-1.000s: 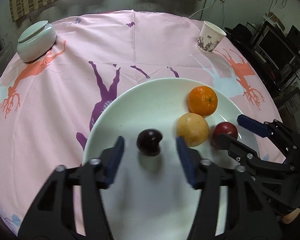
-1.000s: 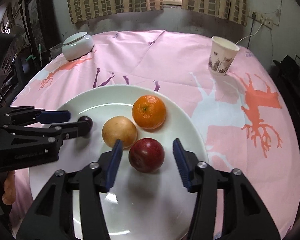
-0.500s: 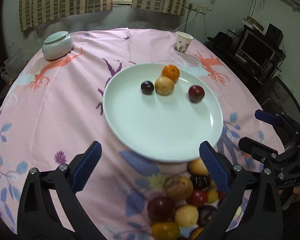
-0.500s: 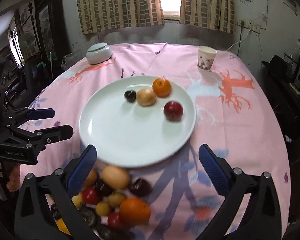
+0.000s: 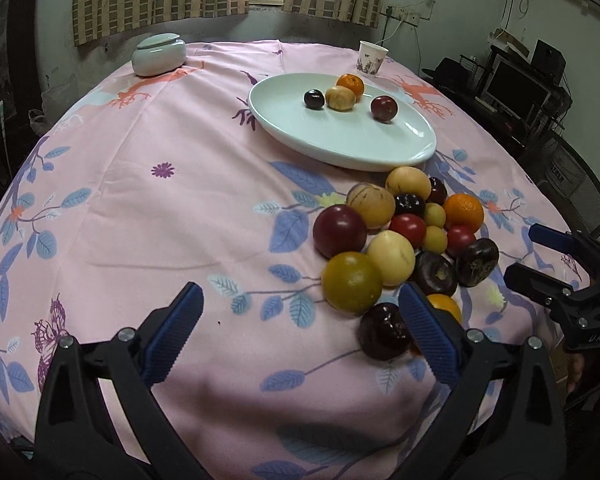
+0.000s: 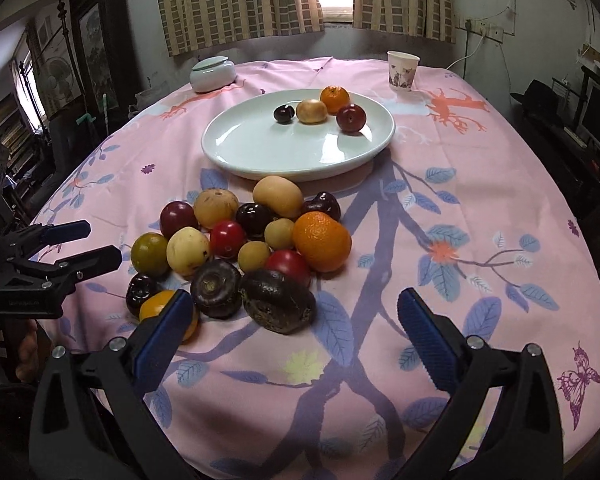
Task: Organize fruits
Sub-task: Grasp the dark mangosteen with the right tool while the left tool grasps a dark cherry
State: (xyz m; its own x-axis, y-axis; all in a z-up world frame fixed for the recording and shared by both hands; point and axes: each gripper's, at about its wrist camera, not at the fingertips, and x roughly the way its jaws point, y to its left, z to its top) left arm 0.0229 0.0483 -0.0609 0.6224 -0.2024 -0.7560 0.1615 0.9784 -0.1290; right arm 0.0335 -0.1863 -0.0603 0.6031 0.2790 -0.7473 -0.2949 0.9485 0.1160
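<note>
The left tool (image 5: 298, 330) hangs low over the near edge of the counter (image 5: 172, 216) with its blue pads spread wide and nothing between them; its right pad sits just in front of a dark fruit (image 5: 384, 337) at the near end of the pile. From the right wrist view this same tool shows at the far left, released, beside the heap. Far back on the left of the pink cloth stands a pale lidded jar (image 6: 213, 75). The fruit pile (image 6: 244, 248) lies on the cloth just in front of the white plate (image 6: 260, 156), its pieces touching one another: a large orange (image 6: 321, 241) on its right side, a wrinkled dark fruit (image 6: 278, 300) nearest the camera, yellow, red and dark pieces packed around them. On the far part of the plate sit four fruits: a small dark one (image 6: 284, 113), a yellowish one (image 6: 311, 111) touching a mandarin (image 6: 334, 99) behind it, and a red plum (image 6: 351, 118). A paper cup (image 6: 402, 70) stands upright beyond the plate to the right. The right tool (image 6: 292, 332) is likewise released and grasps nothing, its left pad overlapping a small orange fruit (image 6: 156, 307) in view
</note>
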